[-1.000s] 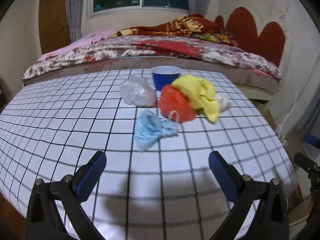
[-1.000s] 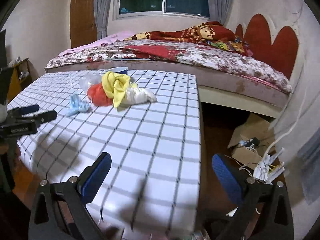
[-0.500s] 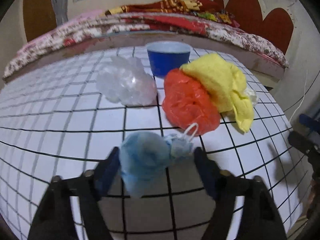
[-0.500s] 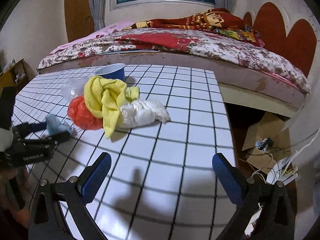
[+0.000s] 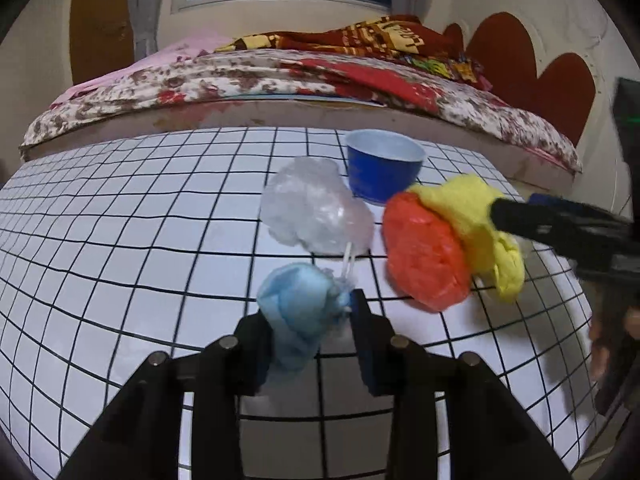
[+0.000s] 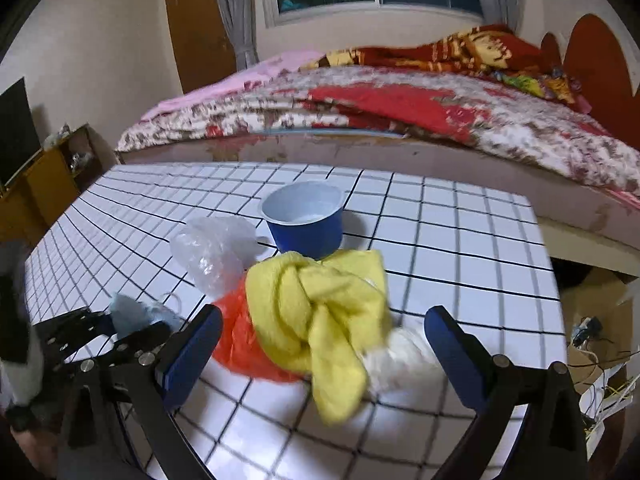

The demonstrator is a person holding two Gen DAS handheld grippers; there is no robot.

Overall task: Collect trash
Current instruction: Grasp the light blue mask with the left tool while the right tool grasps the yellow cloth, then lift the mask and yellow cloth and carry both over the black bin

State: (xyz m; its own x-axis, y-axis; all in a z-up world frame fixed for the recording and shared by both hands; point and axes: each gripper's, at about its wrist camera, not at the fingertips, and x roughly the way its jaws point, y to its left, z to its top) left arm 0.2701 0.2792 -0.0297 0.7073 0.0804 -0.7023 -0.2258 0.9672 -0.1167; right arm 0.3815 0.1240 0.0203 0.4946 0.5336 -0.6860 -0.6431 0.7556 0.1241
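On the white grid-patterned table (image 5: 120,240) lies a crumpled blue face mask (image 5: 296,304), and my left gripper (image 5: 310,312) is closing on it, its pads pressing both sides. Behind it sit a clear plastic bag (image 5: 316,208), an orange bag (image 5: 424,252), a yellow cloth (image 5: 468,216) and a blue cup (image 5: 382,168). My right gripper (image 6: 320,340) stands open, its fingers either side of the yellow cloth (image 6: 320,312), the orange bag (image 6: 236,344) and a white bag (image 6: 400,356). The left gripper (image 6: 132,332) with the mask (image 6: 128,312) shows at lower left.
A bed (image 5: 320,80) with patterned blankets runs along the table's far edge. The table's right edge (image 6: 552,280) drops to a floor with a cardboard box and cables (image 6: 592,328). A wooden shelf (image 6: 52,168) stands at the left.
My left gripper moved forward to the blue mask and its jaws closed around it. My right gripper travelled in over the table to the yellow cloth pile, still open.
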